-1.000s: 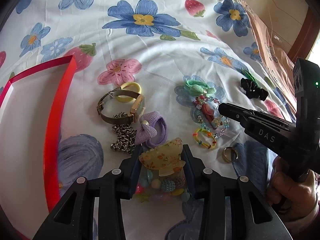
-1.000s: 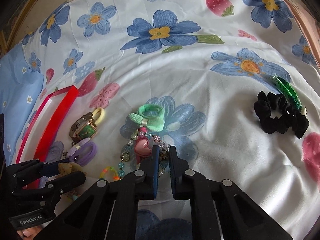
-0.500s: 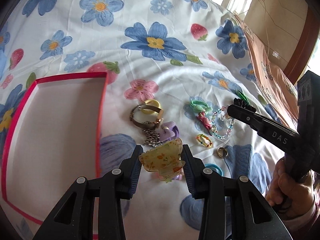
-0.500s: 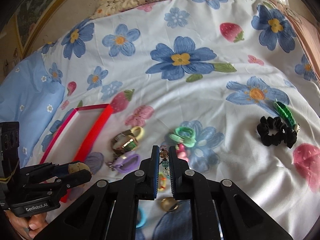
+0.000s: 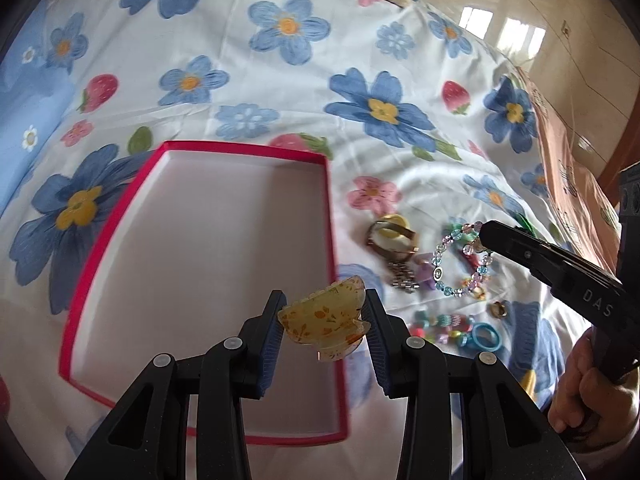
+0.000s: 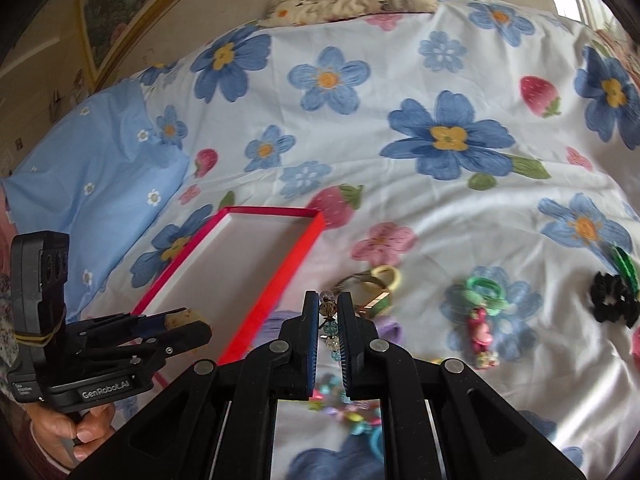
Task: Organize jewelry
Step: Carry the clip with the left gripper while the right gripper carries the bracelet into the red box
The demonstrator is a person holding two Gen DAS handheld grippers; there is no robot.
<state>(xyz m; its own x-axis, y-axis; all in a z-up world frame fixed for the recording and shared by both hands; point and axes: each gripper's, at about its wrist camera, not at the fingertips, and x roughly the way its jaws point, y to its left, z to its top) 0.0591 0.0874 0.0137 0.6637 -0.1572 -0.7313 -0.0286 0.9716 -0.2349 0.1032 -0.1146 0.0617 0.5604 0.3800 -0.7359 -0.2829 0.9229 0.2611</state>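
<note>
My left claw (image 5: 324,320) grips a yellow hair clip (image 5: 325,323) over the red box (image 5: 330,216). My right claw (image 6: 329,312) pinches a beaded bracelet (image 5: 460,258), dangling.

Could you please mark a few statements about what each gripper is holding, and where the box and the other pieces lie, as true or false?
1. The left gripper is shut on the yellow hair claw. True.
2. The right gripper is open and holds nothing. False: it is shut on the beaded bracelet, which hangs from its tips.
3. The red box already holds several pieces. False: nothing shows inside it on its white floor.
4. The black scrunchie lies on the bedsheet, apart from both grippers. True.
5. The watch lies inside the box. False: it lies on the sheet, beside the box.
</note>
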